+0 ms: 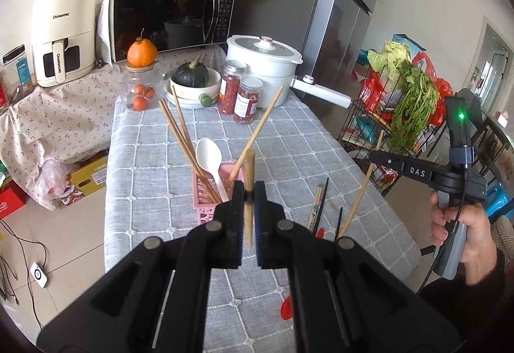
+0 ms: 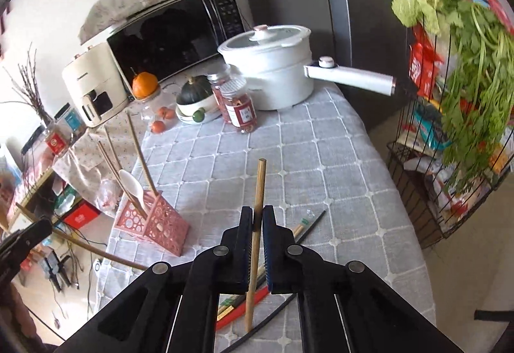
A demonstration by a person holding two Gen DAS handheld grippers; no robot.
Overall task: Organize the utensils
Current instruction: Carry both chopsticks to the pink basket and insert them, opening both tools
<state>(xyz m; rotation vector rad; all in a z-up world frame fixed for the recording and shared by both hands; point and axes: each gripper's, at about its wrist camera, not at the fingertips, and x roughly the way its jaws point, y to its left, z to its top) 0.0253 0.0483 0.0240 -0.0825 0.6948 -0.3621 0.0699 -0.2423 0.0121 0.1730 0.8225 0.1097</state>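
Note:
A pink slotted basket (image 1: 205,202) stands on the grey checked tablecloth (image 1: 289,140), holding several wooden chopsticks and a white spoon (image 1: 210,157). My left gripper (image 1: 249,189) hovers just in front of it, shut on a wooden chopstick (image 1: 249,166) that points up. At the right, a hand holds my right gripper (image 1: 372,157) shut on another wooden chopstick (image 1: 361,192). In the right wrist view that gripper (image 2: 257,212) clamps its chopstick (image 2: 259,189) above loose red, black and wooden chopsticks (image 2: 244,308). The basket (image 2: 157,224) sits to the left there.
At the table's far end are a white pot (image 1: 263,63) with a long handle, two spice jars (image 1: 245,99), a bowl with a green squash (image 1: 192,76) and a microwave (image 1: 170,18). A wire rack of greens (image 1: 411,102) stands right of the table. A red spoon (image 1: 286,309) lies near the front edge.

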